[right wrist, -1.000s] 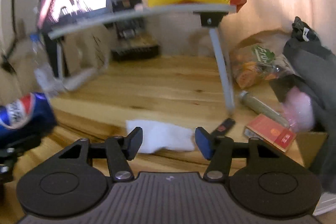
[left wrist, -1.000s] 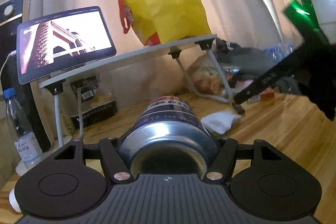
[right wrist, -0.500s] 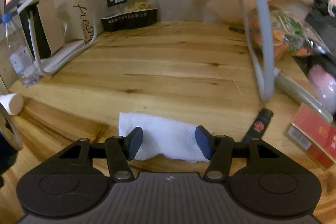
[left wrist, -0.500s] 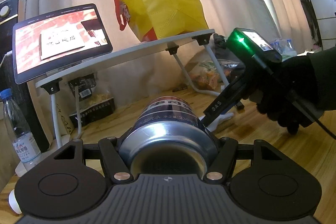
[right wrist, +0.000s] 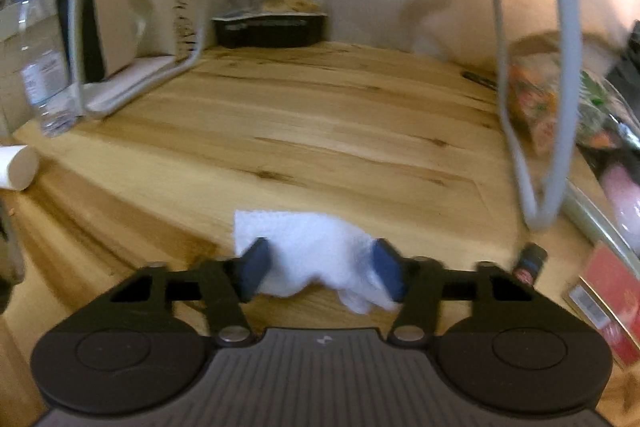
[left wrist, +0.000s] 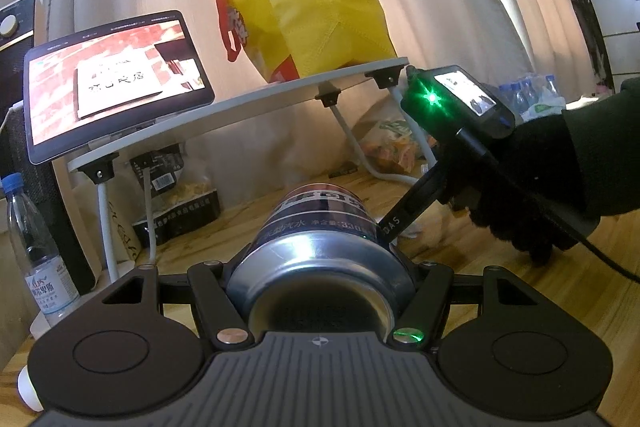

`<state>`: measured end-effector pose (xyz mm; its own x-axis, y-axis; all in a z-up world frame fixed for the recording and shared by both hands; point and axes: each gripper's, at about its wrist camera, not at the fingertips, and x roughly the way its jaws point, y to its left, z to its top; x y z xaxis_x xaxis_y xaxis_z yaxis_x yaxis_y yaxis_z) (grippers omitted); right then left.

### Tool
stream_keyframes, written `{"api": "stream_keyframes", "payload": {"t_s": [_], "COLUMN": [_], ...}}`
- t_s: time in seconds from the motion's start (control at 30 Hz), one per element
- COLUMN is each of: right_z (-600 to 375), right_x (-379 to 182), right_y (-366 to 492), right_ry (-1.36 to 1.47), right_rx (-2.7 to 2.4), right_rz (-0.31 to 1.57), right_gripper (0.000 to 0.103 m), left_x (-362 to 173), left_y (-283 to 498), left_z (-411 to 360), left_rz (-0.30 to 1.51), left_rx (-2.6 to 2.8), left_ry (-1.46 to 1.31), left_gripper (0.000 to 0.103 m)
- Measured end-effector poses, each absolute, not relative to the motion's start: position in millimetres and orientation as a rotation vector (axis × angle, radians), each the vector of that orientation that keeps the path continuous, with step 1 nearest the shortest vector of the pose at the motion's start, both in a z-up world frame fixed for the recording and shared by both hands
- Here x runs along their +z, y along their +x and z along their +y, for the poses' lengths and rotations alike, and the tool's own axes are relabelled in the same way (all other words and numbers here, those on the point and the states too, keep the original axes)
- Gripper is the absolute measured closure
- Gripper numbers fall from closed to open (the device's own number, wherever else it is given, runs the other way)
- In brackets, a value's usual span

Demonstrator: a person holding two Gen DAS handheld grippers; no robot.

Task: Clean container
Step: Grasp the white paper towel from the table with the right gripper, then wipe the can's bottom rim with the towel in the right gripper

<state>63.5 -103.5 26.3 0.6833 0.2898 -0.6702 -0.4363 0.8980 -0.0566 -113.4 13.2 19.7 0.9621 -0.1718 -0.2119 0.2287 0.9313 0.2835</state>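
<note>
A blue and silver drinks can [left wrist: 320, 223] lies level, base toward the camera, with my left gripper [left wrist: 322, 255] shut on its sides. In the right wrist view a crumpled white paper towel [right wrist: 308, 247] lies on the wooden table [right wrist: 320, 115]. My right gripper [right wrist: 320, 265] is lowered over it, and the towel sits between the blue pads [right wrist: 256, 261]. The jaws are closing but still stand wide, and the towel bunches up at the right pad. In the left wrist view a black-gloved hand [left wrist: 524, 179] holds the right gripper just right of the can; the towel is hidden there.
A white raised stand [left wrist: 240, 111] carries a tablet [left wrist: 116, 75] and a yellow bag [left wrist: 320, 15]; its legs [right wrist: 552, 147] stand right of the towel. A water bottle [right wrist: 44, 59], a white cup [right wrist: 16, 167], snack bags [right wrist: 536, 99], a red box [right wrist: 612, 303] and a black stick [right wrist: 530, 261] lie around.
My right gripper has come down and forward until the towel lies between its fingers, and the towel's right side has crumpled. The left gripper and the can have kept still.
</note>
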Motion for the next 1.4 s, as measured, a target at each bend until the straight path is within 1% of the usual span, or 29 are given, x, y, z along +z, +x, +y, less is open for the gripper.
{"api": "stream_keyframes", "payload": {"t_s": [0.03,0.1,0.2,0.33,0.43,0.53,0.63,0.8,0.9,0.97,1.17,1.3,1.4], "right_z": [-103.3,-104.3,-113.2,-119.0,-110.1,-95.8,-88.8,-88.7,-83.4,-79.8,-81.0,-84.3,-81.2], "right_x": [27.2,28.8,40.3,81.2,111.2,119.7,118.1,129.7,133.9,134.4,123.6,122.3,126.0], "right_y": [62.7,60.9,49.3,9.2,-34.1,-64.8,-78.7,-91.5,-101.8,-105.8,-68.5,-52.2,-59.7], "right_ry": [-0.229,-0.239,-0.238,-0.275,-0.414,-0.560,-0.598,-0.461,-0.414,-0.431,-0.500,-0.475,-0.475], "right_rx": [0.419,0.436,0.471,0.597,0.690,0.734,0.787,0.944,1.022,1.019,0.777,0.772,0.810], "right_rz": [0.705,0.692,0.646,0.537,0.445,0.399,0.424,0.508,0.535,0.524,0.507,0.542,0.531], "right_gripper": [0.088,0.089,0.089,0.089,0.089,0.089,0.089,0.089,0.089,0.088,0.088,0.088,0.088], "left_x": [19.4,18.7,17.3,14.6,11.6,7.0,2.2,0.1,0.1,-0.4,-3.1,-4.0,-3.9], "left_y": [-113.3,-113.0,-112.3,-111.1,-112.6,-115.7,-119.7,-120.7,-120.4,-120.6,-124.1,-126.5,-126.1], "left_z": [12.0,9.2,4.6,-2.3,-10.1,-21.0,-31.0,-36.7,-36.6,-37.4,-40.8,-42.6,-42.6], "left_rz": [0.187,0.190,0.196,0.208,0.206,0.193,0.173,0.163,0.166,0.165,0.151,0.132,0.133], "left_rx": [-0.208,-0.215,-0.226,-0.242,-0.249,-0.253,-0.260,-0.245,-0.244,-0.245,-0.265,-0.253,-0.251], "left_ry": [0.318,0.335,0.364,0.408,0.459,0.533,0.603,0.635,0.630,0.636,0.664,0.675,0.671], "left_gripper": [0.036,0.036,0.036,0.036,0.036,0.036,0.036,0.036,0.036,0.036,0.036,0.036,0.036]}}
